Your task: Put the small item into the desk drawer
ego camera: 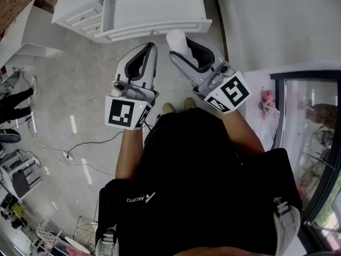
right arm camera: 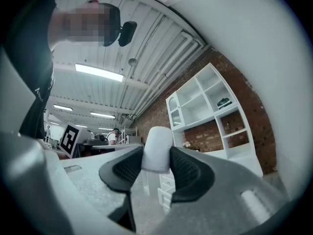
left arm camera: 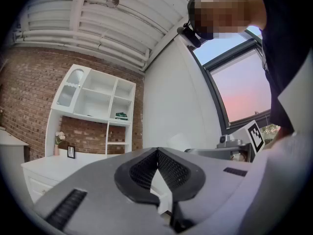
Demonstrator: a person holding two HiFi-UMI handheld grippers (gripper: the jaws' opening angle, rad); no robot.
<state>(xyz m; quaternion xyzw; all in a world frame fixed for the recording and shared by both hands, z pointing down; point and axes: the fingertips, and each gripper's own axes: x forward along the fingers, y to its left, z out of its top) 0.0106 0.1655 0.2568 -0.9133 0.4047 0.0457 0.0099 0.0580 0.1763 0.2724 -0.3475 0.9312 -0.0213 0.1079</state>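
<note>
A small white rounded item point(right arm camera: 157, 148) sits clamped between the black pads of my right gripper point(right arm camera: 156, 169); in the head view the white item point(ego camera: 177, 40) sticks out past the right gripper point(ego camera: 187, 52), held up in front of the person's chest. My left gripper point(ego camera: 146, 57) is beside it on the left, jaws closed together with nothing between them, as the left gripper view point(left arm camera: 157, 168) also shows. The white desk point(ego camera: 128, 9) with small drawers point(ego camera: 88, 21) stands ahead across the floor. Its drawers appear in the right gripper view point(right arm camera: 164, 190) too, below a white shelf unit point(right arm camera: 205, 104).
A brick wall point(left arm camera: 24, 97) backs the shelf unit. Cables point(ego camera: 80, 148) trail over the grey floor at left, near shelving and clutter point(ego camera: 16, 169). A glass-framed window edge point(ego camera: 309, 121) and a white ledge with a pink object point(ego camera: 266, 97) lie at the right. Another person stands far off point(right arm camera: 113, 137).
</note>
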